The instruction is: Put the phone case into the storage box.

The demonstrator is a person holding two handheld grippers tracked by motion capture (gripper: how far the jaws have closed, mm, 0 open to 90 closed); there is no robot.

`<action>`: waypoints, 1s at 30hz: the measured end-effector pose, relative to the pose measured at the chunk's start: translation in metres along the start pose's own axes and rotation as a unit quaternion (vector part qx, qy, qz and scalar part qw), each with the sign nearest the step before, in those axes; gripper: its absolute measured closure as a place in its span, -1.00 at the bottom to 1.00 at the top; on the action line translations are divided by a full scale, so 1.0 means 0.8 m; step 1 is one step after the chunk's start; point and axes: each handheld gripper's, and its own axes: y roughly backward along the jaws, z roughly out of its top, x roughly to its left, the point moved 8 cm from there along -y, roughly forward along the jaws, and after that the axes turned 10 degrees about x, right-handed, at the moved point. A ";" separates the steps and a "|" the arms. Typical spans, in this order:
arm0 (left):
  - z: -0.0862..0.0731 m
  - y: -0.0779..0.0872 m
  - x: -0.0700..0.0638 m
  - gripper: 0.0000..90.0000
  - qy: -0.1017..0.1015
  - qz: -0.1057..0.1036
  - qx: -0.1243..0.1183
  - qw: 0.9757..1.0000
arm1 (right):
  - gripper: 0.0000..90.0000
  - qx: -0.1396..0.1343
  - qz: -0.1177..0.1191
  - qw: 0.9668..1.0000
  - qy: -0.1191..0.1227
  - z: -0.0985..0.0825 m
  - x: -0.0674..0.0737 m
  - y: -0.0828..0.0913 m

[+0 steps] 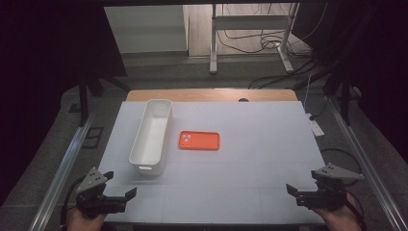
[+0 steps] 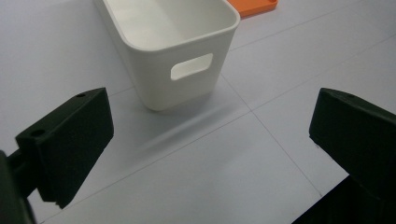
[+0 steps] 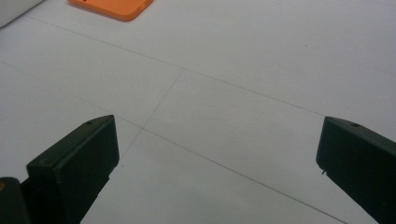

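A long white bin [image 1: 151, 134] stands on the pale table top [image 1: 250, 163], left of centre, and it is empty. Just to its right an orange phone case [image 1: 199, 140] lies flat, camera holes to the left. My left gripper [image 1: 121, 184] hovers at the near left corner, open, with nothing between its jaws. Seen from the left gripper view, the bin's handled end [image 2: 177, 46] is straight ahead and the case's corner [image 2: 254, 7] is behind it. My right gripper [image 1: 302, 181] is open at the near right. The right gripper view shows bare table and the case [image 3: 114, 8] far off.
A wooden table edge [image 1: 211, 95] shows behind the pale top. A white power strip [image 1: 316, 126] lies off the right side, with cables on the floor beyond. Metal rails [image 1: 62, 168] run along both sides. Desk legs [image 1: 213, 43] stand farther back.
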 end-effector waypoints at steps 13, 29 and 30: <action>-0.001 0.002 0.001 -0.99 0.006 -0.008 -0.006 1.000 | -1.00 0.008 0.001 1.000 0.008 0.000 0.003 -0.002; 0.000 0.005 0.000 -0.98 0.001 -0.007 -0.019 1.000 | -1.00 0.016 0.000 1.000 0.012 0.000 0.004 -0.004; 0.000 0.005 -0.001 -0.98 0.002 -0.009 -0.019 1.000 | -1.00 0.016 0.000 1.000 0.013 0.000 0.004 -0.004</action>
